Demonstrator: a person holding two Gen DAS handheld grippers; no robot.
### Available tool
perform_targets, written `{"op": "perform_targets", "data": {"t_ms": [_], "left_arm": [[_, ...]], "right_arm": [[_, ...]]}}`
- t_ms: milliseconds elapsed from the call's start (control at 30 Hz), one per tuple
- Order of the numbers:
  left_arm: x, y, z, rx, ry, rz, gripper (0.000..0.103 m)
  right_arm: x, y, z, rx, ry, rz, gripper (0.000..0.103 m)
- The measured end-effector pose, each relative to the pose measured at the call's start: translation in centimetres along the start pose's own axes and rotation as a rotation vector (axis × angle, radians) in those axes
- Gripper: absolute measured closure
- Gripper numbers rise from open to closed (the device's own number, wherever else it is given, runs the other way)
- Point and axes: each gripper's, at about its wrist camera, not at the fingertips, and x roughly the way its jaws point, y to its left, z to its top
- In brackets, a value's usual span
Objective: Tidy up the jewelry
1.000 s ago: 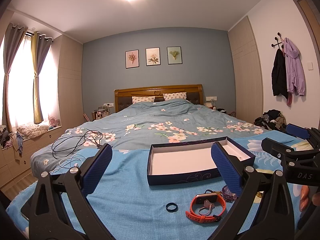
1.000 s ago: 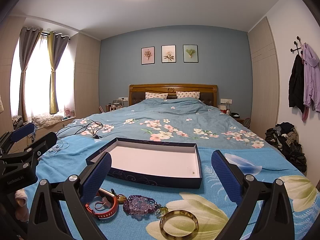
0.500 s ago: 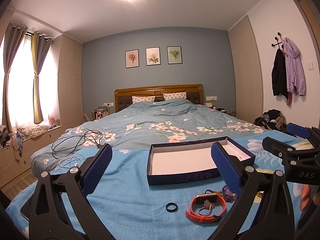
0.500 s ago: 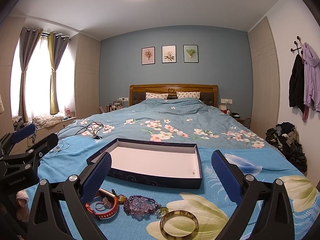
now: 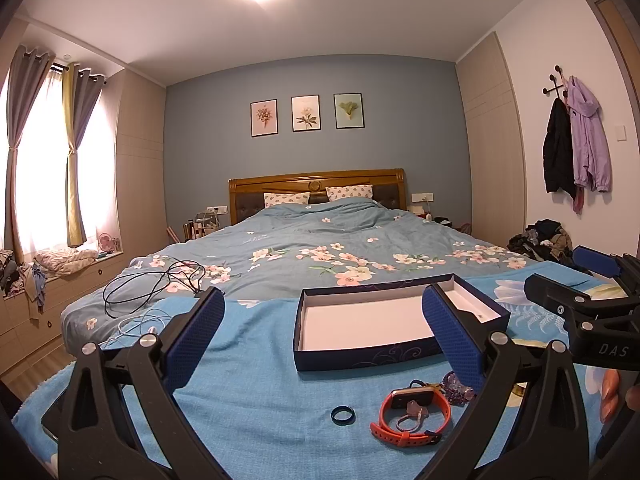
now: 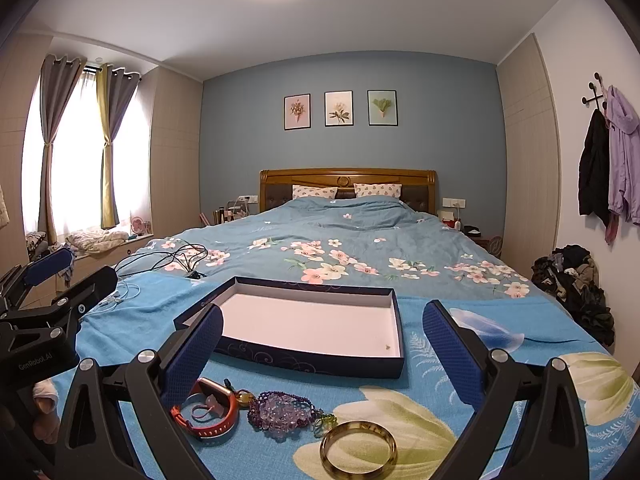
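- Left gripper [image 5: 322, 334]: jaws spread wide, nothing between them; it hovers above the blue blanket [image 5: 248, 400], near side of the bed.
- Right gripper [image 6: 322, 354]: jaws likewise wide apart and empty, held just to the right of the left one.
- Box [image 6: 308, 326]: dark blue, open, white inside, lying flat on the blanket just beyond the jewelry. Its floor is bare save a tiny speck near the right corner; what that is cannot be told.
- Jewelry, all still outside the box, in a row near the grippers: black ring [image 5: 343, 415] at the left, apart from the rest; orange watch band [image 6: 208, 414] with a small pendant lying inside its loop; purple beaded bracelet [image 6: 282, 416] touching its right side; gold bangle [image 6: 358, 449] nearest and furthest right.
- Step in hand, as judged: the start, with no piece yet picked.
- Next move calls for lowering one gripper over a single piece. The bangle sits between the right jaws' line and looks the easiest; the ring lies flat and thin, so a pinch could press into the soft blanket.
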Motion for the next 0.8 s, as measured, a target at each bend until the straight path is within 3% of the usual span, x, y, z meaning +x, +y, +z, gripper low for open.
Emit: {"op": "perform_targets", "data": {"t_ms": [800], "left_arm": [[-0.1,0.27,-0.24,-0.002,0.004,-0.005,0.006]], "right_arm": [[0.06,-0.09,-0.02,0.002,0.009,0.002,0.006]]}}
